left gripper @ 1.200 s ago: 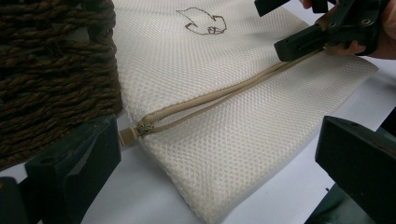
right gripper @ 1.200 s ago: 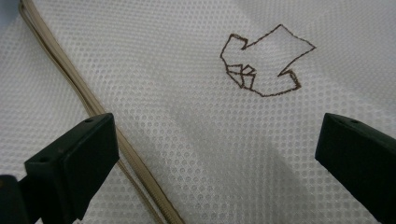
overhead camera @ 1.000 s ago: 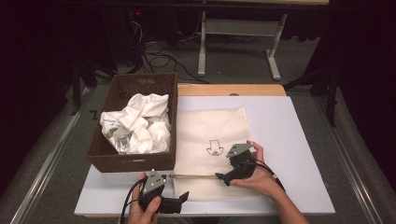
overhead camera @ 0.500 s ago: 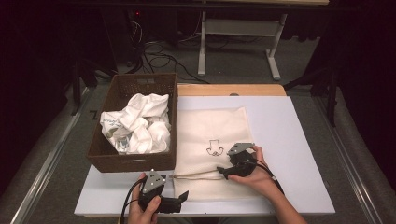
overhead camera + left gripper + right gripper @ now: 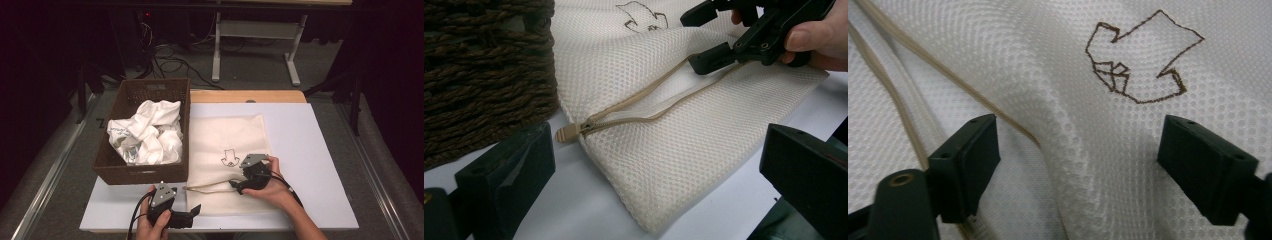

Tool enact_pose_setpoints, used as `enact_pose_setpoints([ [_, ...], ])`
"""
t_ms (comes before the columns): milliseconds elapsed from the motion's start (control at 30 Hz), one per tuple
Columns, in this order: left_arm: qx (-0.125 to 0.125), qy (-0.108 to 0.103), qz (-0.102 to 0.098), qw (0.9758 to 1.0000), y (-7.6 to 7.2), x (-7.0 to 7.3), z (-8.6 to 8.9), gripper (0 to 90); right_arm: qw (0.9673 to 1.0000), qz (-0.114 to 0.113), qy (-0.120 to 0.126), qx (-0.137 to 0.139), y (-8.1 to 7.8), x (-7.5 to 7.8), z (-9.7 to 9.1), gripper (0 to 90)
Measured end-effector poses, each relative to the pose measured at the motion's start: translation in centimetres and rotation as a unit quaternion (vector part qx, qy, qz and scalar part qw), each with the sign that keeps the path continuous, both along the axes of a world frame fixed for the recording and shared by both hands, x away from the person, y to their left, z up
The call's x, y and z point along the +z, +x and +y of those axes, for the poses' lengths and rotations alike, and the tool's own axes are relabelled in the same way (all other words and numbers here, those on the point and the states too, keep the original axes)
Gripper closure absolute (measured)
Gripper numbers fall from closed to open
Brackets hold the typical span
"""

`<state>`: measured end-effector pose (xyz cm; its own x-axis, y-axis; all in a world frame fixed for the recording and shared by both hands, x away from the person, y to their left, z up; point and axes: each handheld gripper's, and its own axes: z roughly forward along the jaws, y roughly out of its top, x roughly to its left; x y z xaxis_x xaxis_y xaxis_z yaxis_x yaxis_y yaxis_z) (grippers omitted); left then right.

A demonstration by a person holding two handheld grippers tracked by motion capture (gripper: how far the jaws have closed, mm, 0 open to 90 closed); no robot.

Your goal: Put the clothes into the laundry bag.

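Mesh laundry bag [image 5: 227, 150]: flat, zip [image 5: 644, 102] along near edge, puller [image 5: 568, 133] pointing at wicker basket [image 5: 145, 172].
Right gripper [image 5: 239, 184]: jaws just widened, astride a mesh fold, not pinching.
Left gripper [image 5: 194, 212]: agape, empty.

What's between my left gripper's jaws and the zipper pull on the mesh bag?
Bare white table, in the left gripper view. The left gripper stands open, short of the zipper pull at the mesh bag corner.

Cream mesh bag [image 5: 225, 145] bore a brown arrow drawing [image 5: 1138, 60] and tan zipper [image 5: 624, 112]; dark brown woven basket [image 5: 140, 172] held white cloths [image 5: 150, 132].
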<state>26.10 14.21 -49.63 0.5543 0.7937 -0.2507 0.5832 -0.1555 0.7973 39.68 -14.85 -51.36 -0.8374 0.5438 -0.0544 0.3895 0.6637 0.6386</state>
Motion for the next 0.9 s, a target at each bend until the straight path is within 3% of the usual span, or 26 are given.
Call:
enact_pose_setpoints([
  [100, -0.001, 0.001, 0.001, 1.0, 0.0, 0.0, -0.1, 1.5, 0.9998, 0.006, 0.002, -0.02, 0.3, -0.1, -0.2, 15.9],
  [167, -0.001, 0.0, 0.0, 1.0, 0.0, 0.0, -0.1, 1.6, 0.9994, 0.005, 0.004, -0.035, 0.2, -0.1, -0.2, 21.3],
  [233, 0.001, 0.001, -0.001, 1.0, 0.0, 0.0, -0.1, 1.7, 0.9982, -0.003, 0.013, -0.058, 0.1, 0.1, -0.3, 38.6],
  [300, 0.0, -0.001, -0.002, 1.0, -0.1, 0.1, -0.1, 1.9, 0.9973, -0.011, 0.015, -0.072, 0.1, 0.4, -0.5, 65.0],
  [367, 0.0, 0.0, -0.002, 1.0, -0.1, 0.1, -0.1, 2.1, 0.9979, -0.006, 0.017, -0.062, 0.0, 0.5, -0.4, 82.2],
  [467, 0.001, -0.001, -0.007, 1.0, -0.1, 0.2, -0.2, 2.3, 0.9977, -0.005, 0.019, -0.065, 0.0, 0.7, -0.3, 86.4],
  [633, 0.002, 0.014, -0.021, 0.9997, -0.3, 0.9, -0.6, 2.6, 0.9958, 0.002, 0.055, -0.074, 0.0, 1.6, -0.8, 87.4],
  [900, 0.018, 0.026, -0.037, 0.9988, -0.2, 2.7, -0.6, 2.7, 0.9918, -0.024, 0.095, -0.082, -0.7, 3.5, -1.2, 87.3],
])
